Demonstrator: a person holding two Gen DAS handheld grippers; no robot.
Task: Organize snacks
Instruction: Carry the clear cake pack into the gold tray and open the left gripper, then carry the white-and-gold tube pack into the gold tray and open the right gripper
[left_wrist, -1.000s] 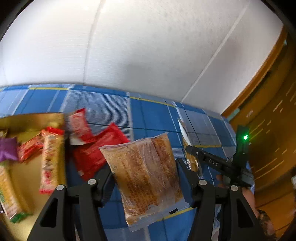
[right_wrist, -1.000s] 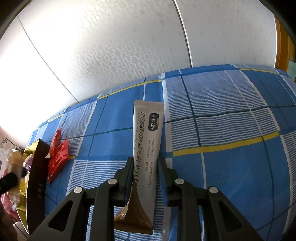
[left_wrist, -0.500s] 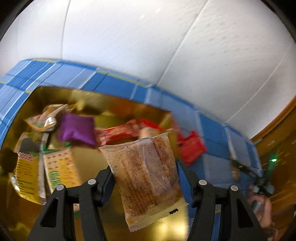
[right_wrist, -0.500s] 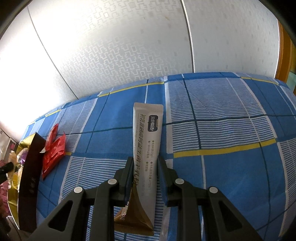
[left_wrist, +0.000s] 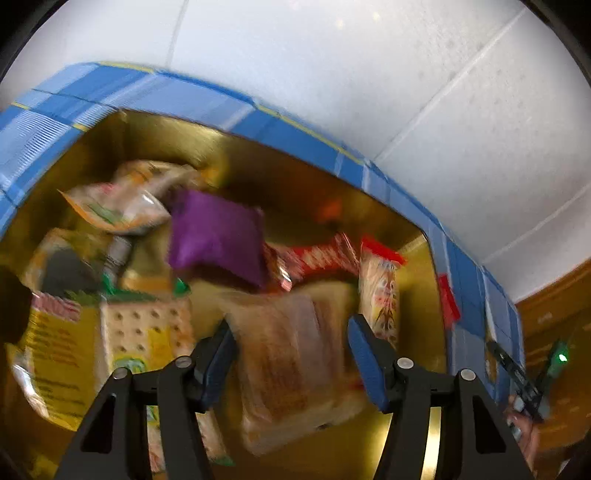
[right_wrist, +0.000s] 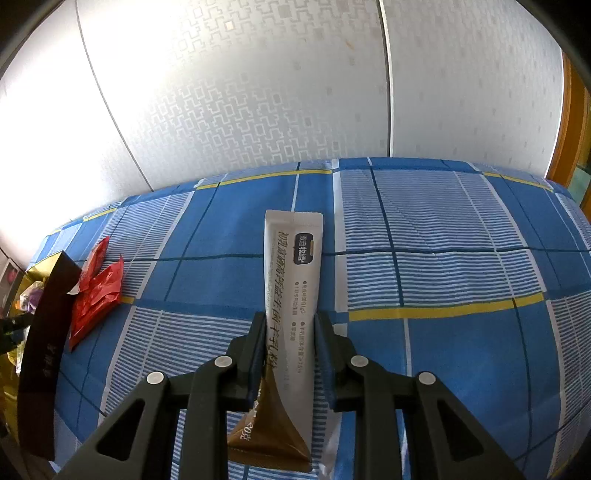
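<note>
In the left wrist view my left gripper (left_wrist: 291, 339) is open above the gold box (left_wrist: 417, 236). The clear packet of brown biscuits (left_wrist: 295, 373) is blurred between and below the spread fingers, over the box floor; whether it still touches a finger I cannot tell. The box holds a purple packet (left_wrist: 218, 236), a red-white bar (left_wrist: 317, 254) and several other snacks. In the right wrist view my right gripper (right_wrist: 290, 332) is shut on a long white and brown stick sachet (right_wrist: 291, 280), held over the blue checked cloth (right_wrist: 443, 258).
Red packets (right_wrist: 96, 295) lie on the cloth beside the box's dark outer wall (right_wrist: 44, 350). A white patterned wall stands behind the table. A wooden door frame (right_wrist: 569, 122) is at the far right. The right gripper shows at the left wrist view's right edge (left_wrist: 517, 373).
My left gripper has opened over the gold box and the biscuit packet has slipped down between the fingers. The right gripper has drifted slightly with the sachet still held.
</note>
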